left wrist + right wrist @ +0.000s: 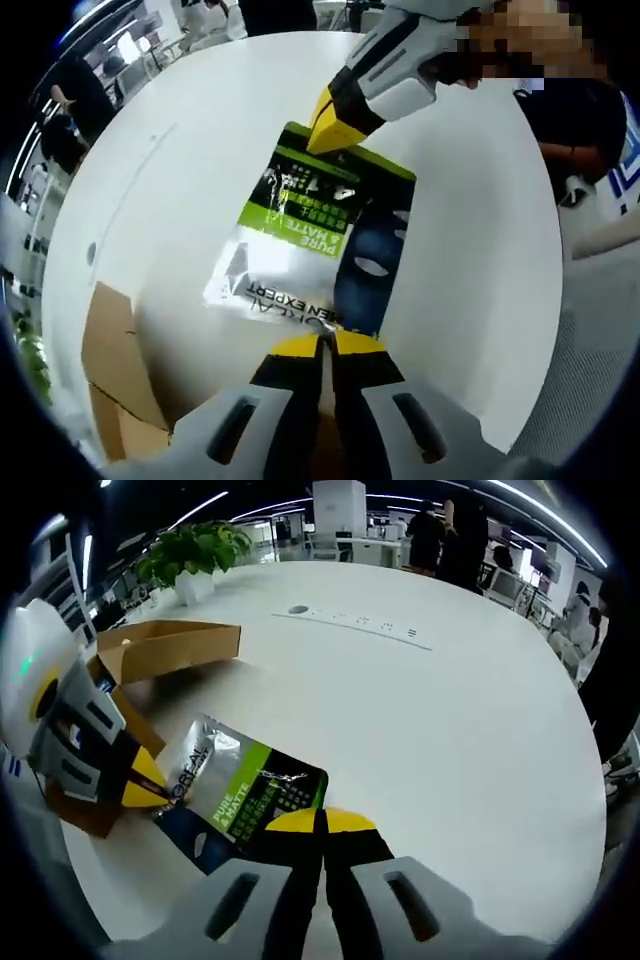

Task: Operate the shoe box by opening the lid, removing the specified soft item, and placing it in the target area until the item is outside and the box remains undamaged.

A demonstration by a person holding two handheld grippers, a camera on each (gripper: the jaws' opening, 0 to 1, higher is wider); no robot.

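While the packet [300, 235] lies flat on the white table [470, 250], we hold it at both ends. In the left gripper view, our left gripper [326, 345] rises from the bottom with its yellow-tipped jaws pressed together on the near edge of the packet, just where the silver and dark blue parts meet. At the far end, our right gripper [335, 135] comes in from the top of that view, its yellow tips pinching the green-and-black header of the packet.

In the right gripper view, the same hold shows from the other side: the right gripper [322, 822] has its jaws closed on the black and green end of the packet [240, 790], and the left gripper [150, 780] reaches in from the left, its tips meeting the silver end. The packet is a soft sachet with a silver panel, a green band with white print, and a dark blue strip with cut-outs.

The cardboard shoe box [165, 650] stands open on the table [450, 730] beside the packet, with its brown flaps spread; in the left gripper view we see the box [115, 370] at the lower left, just beside our left gripper. The packet is outside the box, resting on the bare white surface.

Farther back, a potted green plant [195, 550] stands near the table's edge, and several people [460, 535] stand in the room behind. A person in dark clothing [575, 110] is close to the table in the left gripper view.
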